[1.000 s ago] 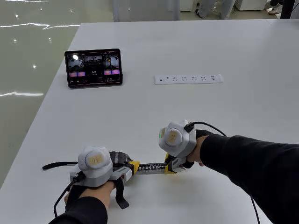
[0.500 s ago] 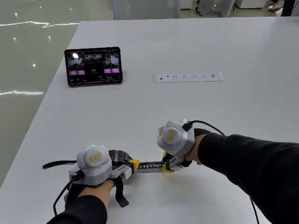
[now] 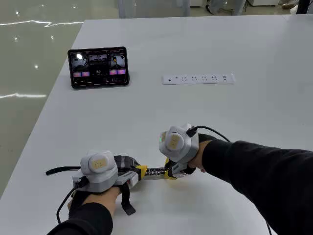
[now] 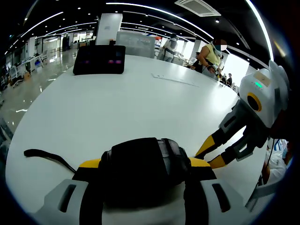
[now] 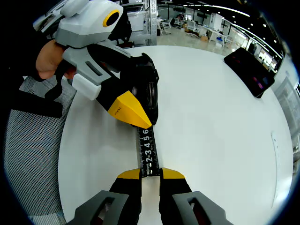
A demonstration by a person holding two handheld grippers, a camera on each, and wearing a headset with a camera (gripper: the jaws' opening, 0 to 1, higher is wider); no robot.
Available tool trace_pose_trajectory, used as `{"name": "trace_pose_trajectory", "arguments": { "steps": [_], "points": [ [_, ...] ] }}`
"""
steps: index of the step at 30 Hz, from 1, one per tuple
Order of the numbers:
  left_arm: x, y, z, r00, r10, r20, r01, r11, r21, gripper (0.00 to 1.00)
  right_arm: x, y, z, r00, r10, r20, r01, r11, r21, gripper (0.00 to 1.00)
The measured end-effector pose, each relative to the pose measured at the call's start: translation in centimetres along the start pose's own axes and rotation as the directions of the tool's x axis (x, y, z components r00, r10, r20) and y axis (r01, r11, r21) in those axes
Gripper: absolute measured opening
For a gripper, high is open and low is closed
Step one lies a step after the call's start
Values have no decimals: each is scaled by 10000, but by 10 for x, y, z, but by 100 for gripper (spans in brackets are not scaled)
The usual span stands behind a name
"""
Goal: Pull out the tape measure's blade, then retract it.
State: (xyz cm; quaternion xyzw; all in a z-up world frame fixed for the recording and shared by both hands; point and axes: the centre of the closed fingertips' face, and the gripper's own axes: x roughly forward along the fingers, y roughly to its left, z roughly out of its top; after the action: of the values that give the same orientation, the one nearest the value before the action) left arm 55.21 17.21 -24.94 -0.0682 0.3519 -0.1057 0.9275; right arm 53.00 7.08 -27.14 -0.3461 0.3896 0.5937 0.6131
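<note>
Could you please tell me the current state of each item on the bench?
Black tape measure case: clamped in left gripper.
Numbered blade: pulled out a short way, pinched by right gripper.
Black tablet: propped up, screen lit.
White power strip: lying flat, nothing plugged in.

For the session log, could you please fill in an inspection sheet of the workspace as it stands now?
Surface: white table, no spills or marks seen.
Job's things: tape measure with a black case; a short stretch of blade is out, lying along the table.
Clutter: tablet propped upright, screen lit; white power strip lying flat.
Grippers: left gripper shut on the tape measure; right gripper shut on the blade, fingers pinching its end.
Cables: black cable from the right gripper; another from the left gripper; black strap on the table.
Surroundings: glossy floor; people beyond the table.
</note>
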Motion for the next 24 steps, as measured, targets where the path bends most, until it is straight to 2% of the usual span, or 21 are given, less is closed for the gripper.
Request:
{"name": "trace_pose_trajectory", "arguments": {
  "steps": [24],
  "points": [
    [1,0,0,10000,-20,-62,19,9999,-124,65,5,-1,9,9998,12,200,-15,9999,156,10]
  ]
}}
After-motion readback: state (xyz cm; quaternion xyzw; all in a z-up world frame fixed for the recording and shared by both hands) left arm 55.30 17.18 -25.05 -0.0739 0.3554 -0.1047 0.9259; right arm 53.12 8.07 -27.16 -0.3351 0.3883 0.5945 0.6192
